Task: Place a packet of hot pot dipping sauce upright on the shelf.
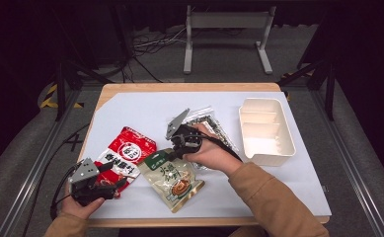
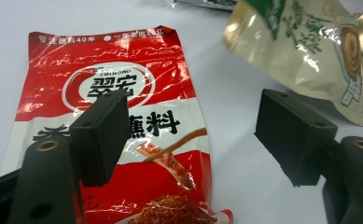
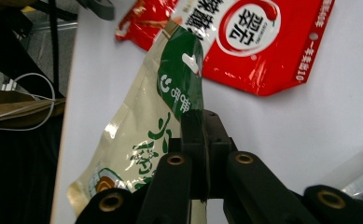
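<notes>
A beige and green snack pouch (image 1: pixel 172 179) hangs tilted near the table's front, its green top edge pinched by my right gripper (image 1: pixel 172 154), which is shut on it; the right gripper view shows the pouch (image 3: pixel 137 144) clamped between the black jaws of that gripper (image 3: pixel 202 116). A red sauce packet (image 1: pixel 125 153) lies flat on the white table cover to its left. My left gripper (image 1: pixel 111 183) rests at the front left, open, with its jaws standing apart over the lower part of the red packet (image 2: pixel 118 98). The lifted pouch (image 2: pixel 310 42) shows at the upper right of the left gripper view.
A clear packet with dark contents (image 1: pixel 210 126) lies behind the right hand. A cream divided tray (image 1: pixel 267 131) stands at the right of the white cover (image 1: pixel 140 111). Beyond the table are a metal stand (image 1: pixel 226 29) and cables on the floor.
</notes>
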`<state>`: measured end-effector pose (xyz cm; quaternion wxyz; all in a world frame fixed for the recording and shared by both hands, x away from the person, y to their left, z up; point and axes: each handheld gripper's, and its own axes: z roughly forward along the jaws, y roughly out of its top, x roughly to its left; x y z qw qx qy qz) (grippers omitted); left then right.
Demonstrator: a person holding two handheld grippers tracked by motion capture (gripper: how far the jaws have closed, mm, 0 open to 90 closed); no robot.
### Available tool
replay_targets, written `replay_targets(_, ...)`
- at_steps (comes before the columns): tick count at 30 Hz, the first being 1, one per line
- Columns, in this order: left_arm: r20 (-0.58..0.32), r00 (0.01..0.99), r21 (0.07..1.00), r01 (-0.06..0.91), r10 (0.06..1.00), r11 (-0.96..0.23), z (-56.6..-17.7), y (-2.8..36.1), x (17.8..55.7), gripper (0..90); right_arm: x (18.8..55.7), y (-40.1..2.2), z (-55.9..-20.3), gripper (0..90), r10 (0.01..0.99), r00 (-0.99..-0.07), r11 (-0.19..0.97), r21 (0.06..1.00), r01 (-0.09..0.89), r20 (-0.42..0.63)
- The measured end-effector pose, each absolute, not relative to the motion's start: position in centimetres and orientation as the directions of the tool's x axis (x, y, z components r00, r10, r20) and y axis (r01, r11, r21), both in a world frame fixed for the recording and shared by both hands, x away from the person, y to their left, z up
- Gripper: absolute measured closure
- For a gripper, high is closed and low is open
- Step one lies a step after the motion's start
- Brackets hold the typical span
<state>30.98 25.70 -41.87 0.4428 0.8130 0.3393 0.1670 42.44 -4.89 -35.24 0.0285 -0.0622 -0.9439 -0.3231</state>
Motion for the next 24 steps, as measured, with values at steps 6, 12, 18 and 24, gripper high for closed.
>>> replay_targets(6,-0.028,0.711,0.833,0.405,0.702,-0.377,-41.9,25.7,31.0,26.5,40.5,-5.3,-33.1,89.2,0.060,-0.997,0.769,0.634,0.079,0.052)
replay_targets(12,-0.030,0.711,0.832,0.407,0.702,-0.377,-41.9,25.7,31.0,26.5,39.3,-6.0,-31.7,89.3,0.048,-0.998,0.747,0.662,0.058,0.033)
replay_targets(18,-0.030,0.711,0.831,0.408,0.703,-0.377,-41.9,25.7,31.0,26.5,38.8,-6.6,-30.7,89.2,0.035,-0.999,0.737,0.675,0.034,0.012)
replay_targets(24,-0.027,0.709,0.832,0.407,0.705,-0.378,-42.0,25.8,31.2,26.4,38.5,-7.2,-29.9,89.2,0.047,-0.999,0.721,0.693,0.017,-0.025)
